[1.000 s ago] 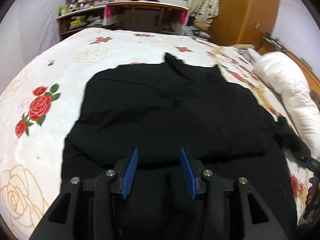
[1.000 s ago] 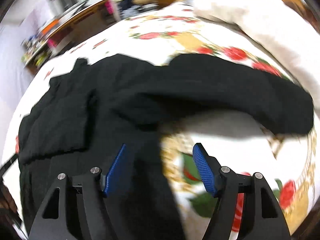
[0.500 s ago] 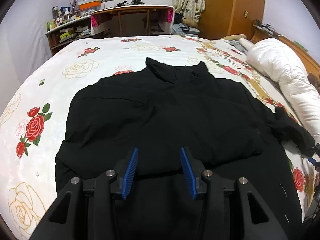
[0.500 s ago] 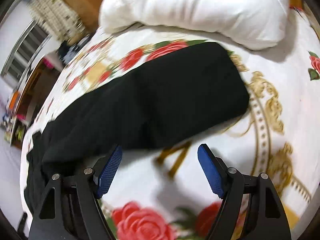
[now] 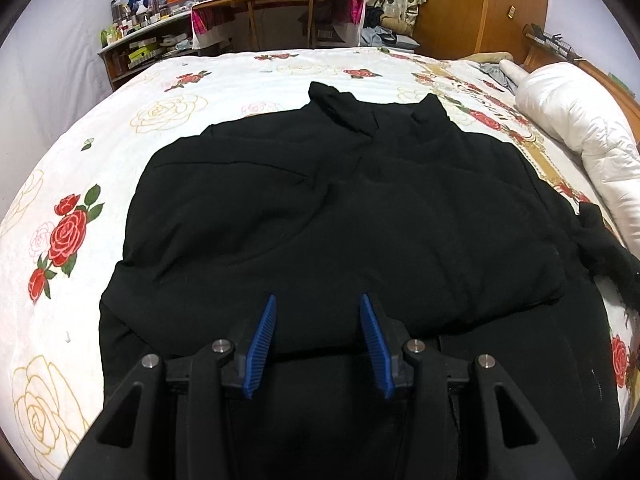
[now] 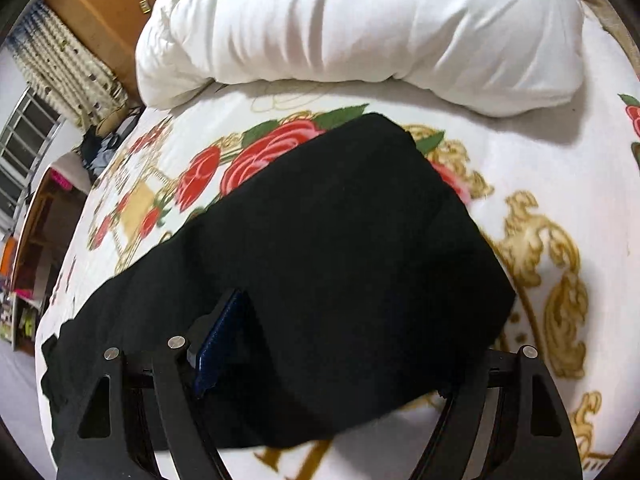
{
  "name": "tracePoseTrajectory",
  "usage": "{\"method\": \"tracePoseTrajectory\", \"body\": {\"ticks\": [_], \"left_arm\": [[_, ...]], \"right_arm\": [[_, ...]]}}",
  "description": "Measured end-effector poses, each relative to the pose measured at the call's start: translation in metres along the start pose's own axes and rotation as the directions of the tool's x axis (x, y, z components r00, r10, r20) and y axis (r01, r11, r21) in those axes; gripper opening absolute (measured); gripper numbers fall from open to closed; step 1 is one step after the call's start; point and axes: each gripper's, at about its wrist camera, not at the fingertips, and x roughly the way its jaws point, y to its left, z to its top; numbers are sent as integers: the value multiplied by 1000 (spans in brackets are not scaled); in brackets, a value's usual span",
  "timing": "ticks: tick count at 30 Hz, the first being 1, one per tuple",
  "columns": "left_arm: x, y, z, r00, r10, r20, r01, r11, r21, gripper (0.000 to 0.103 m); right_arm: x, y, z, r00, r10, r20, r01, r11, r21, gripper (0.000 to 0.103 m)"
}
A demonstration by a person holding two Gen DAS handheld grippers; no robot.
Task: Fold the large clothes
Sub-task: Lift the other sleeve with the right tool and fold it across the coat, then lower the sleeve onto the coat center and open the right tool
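Note:
A large black garment (image 5: 340, 220) lies spread on the flowered bed, collar at the far end, its left sleeve folded across the body. My left gripper (image 5: 318, 316) is open and empty, hovering over the garment's near part. In the right wrist view the black right sleeve (image 6: 340, 260) stretches out toward the white duvet. My right gripper (image 6: 340, 340) is open wide with the sleeve's cuff end lying between its jaws; the left blue pad (image 6: 220, 332) shows, the right one is hidden under the cloth.
A rolled white duvet (image 6: 360, 28) lies along the bed's right side, just beyond the sleeve; it also shows in the left wrist view (image 5: 580, 140). A desk (image 5: 280, 12) and cluttered shelves (image 5: 140, 40) stand past the bed's far end, a wooden wardrobe (image 5: 480, 4) at the back right.
My right gripper has moved along the sleeve to its cuff and dropped onto it, so the cloth now lies between its jaws. My left gripper has pulled back a little and stayed open.

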Motion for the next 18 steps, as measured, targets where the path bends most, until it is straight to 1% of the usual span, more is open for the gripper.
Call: {"method": "tracePoseTrajectory", "body": {"ticks": [1, 2, 3, 4, 5, 7, 11, 14, 16, 18], "left_arm": [[0, 1, 0, 1000, 1, -1, -1, 1000, -1, 46], [0, 3, 0, 1000, 2, 0, -2, 1000, -3, 46], [-1, 4, 0, 1000, 4, 0, -4, 1000, -4, 46], [-2, 5, 0, 1000, 4, 2, -4, 1000, -5, 46], [-3, 7, 1, 1000, 5, 4, -5, 1000, -7, 46], [-6, 10, 3, 1000, 7, 8, -7, 1000, -15, 46], [-17, 16, 7, 1000, 10, 24, -9, 999, -32, 46], [-27, 25, 12, 999, 12, 39, -10, 999, -45, 46], [-35, 32, 17, 999, 15, 52, -12, 998, -57, 46], [-43, 40, 21, 998, 15, 65, -10, 997, -76, 46]], "right_arm": [[0, 1, 2, 1000, -25, 1, 25, 1000, 0, 67], [-3, 3, 5, 999, -41, 7, 41, 999, -4, 47], [-7, 5, 8, 1000, -14, 8, 15, 1000, -15, 31], [-10, 10, 9, 1000, -18, 8, 18, 999, -31, 30], [-19, 18, 10, 999, -22, 26, 24, 997, -70, 27], [-41, 36, 12, 998, -6, 68, 16, 990, -139, 26], [-98, 82, 14, 986, 85, 146, -44, 964, -262, 26], [-142, 127, 9, 966, 177, 187, -99, 926, -365, 26], [-170, 159, 1, 950, 241, 199, -134, 890, -436, 26], [-194, 193, -11, 932, 304, 197, -168, 845, -508, 26]]}}
